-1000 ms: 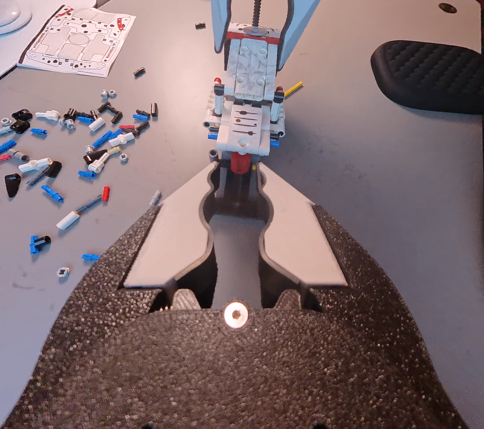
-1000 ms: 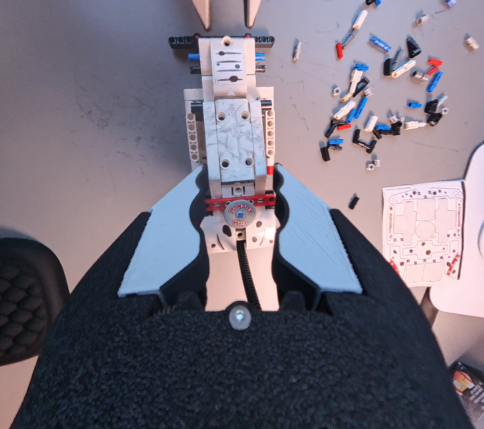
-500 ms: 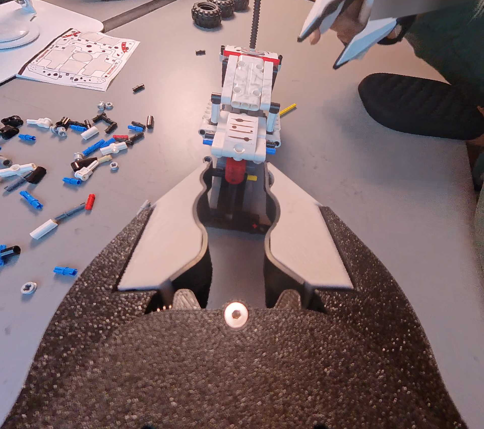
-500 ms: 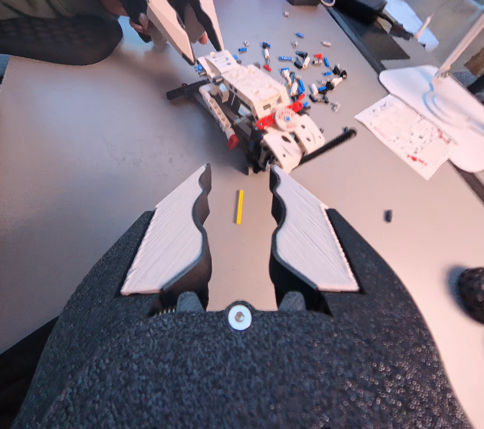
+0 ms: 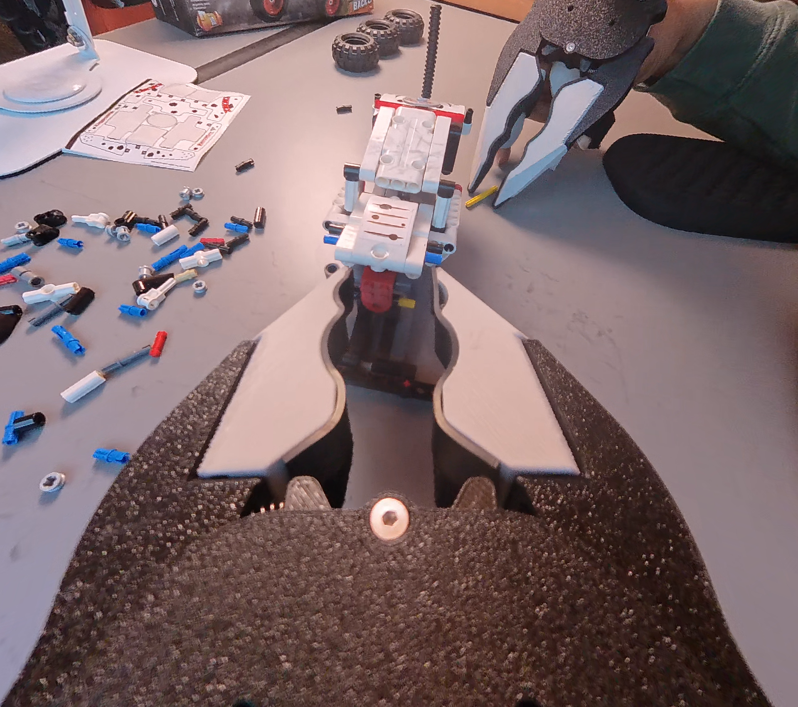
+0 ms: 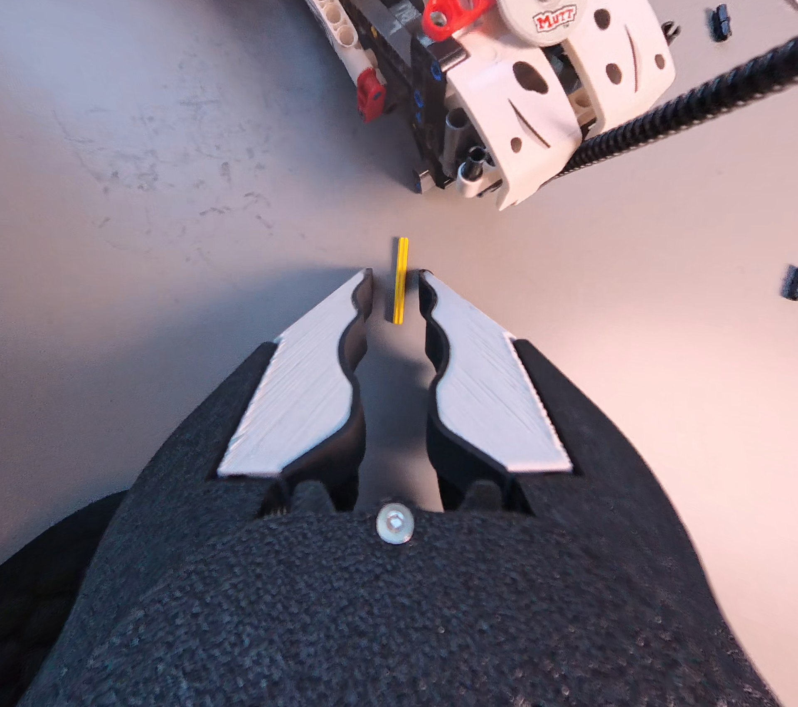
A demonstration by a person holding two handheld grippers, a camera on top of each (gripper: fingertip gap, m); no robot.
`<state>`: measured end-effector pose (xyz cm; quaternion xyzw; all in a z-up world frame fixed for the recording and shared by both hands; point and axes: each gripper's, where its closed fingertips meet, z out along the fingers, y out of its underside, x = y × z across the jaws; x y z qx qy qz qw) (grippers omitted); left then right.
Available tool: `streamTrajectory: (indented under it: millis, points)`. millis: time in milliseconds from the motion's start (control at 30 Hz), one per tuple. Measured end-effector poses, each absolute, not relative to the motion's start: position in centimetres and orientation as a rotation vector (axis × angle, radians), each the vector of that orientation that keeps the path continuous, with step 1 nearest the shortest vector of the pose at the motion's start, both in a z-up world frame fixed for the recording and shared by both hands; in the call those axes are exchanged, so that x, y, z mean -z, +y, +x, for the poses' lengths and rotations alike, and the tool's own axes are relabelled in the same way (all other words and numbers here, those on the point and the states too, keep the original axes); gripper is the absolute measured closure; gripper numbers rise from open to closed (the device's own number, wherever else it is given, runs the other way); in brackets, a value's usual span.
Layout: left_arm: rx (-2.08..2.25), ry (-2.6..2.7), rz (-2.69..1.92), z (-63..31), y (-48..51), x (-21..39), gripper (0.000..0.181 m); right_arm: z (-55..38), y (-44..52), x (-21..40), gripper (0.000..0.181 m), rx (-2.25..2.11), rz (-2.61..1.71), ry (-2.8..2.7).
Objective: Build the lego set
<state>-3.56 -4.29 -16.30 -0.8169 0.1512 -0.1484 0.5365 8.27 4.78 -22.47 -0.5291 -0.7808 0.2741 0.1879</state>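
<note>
Lowered from midair, right gripper (image 6: 395,276) straddles yellow axle (image 6: 400,280), parted; left gripper (image 5: 391,289) clamps half-hidden truck model (image 5: 399,207).

I see a white truck body (image 5: 399,207) with black spots, a red beam (image 6: 470,2) and a black ribbed hose (image 6: 691,112). A yellow axle (image 6: 400,280) lies on my grey table (image 5: 604,319). Loose pins (image 5: 142,254) are blue, black, white and red; my gripper fingers (image 6: 302,384) are white.
</note>
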Motion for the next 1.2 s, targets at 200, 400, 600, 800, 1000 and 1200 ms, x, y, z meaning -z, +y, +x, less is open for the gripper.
streamTrajectory:
  millis: [200, 400, 600, 800, 1000, 1200]
  points:
    - [0.354, 0.386, -1.938, -3.1, -4.4, 16.3, 0.148, 8.4, 4.3, 22.5, 0.178, -0.764, -1.427, -2.210]
    - [0.343, 0.408, -1.945, -2.7, -4.6, 16.4, 0.149, 8.4, 4.3, 22.5, 0.178, -0.745, -1.424, -2.192]
    - [0.309, 0.476, -1.954, -2.0, -5.2, 16.5, 0.150, 8.6, 4.1, 22.3, 0.178, -0.775, -1.414, -2.184]
    - [0.308, 0.405, -1.838, -3.7, -6.0, 12.7, 0.151, 8.1, 0.9, 16.3, 0.178, -1.104, -1.286, -2.017]
    - [0.756, 0.445, -1.719, 3.6, -7.4, 8.5, 0.154, 7.1, -4.3, 11.5, 0.178, -1.243, -1.055, -1.928]
    - [0.853, 0.518, -1.767, 6.4, -7.9, 9.7, 0.159, 6.4, -7.2, 10.4, 0.178, -1.160, -0.950, -1.954]
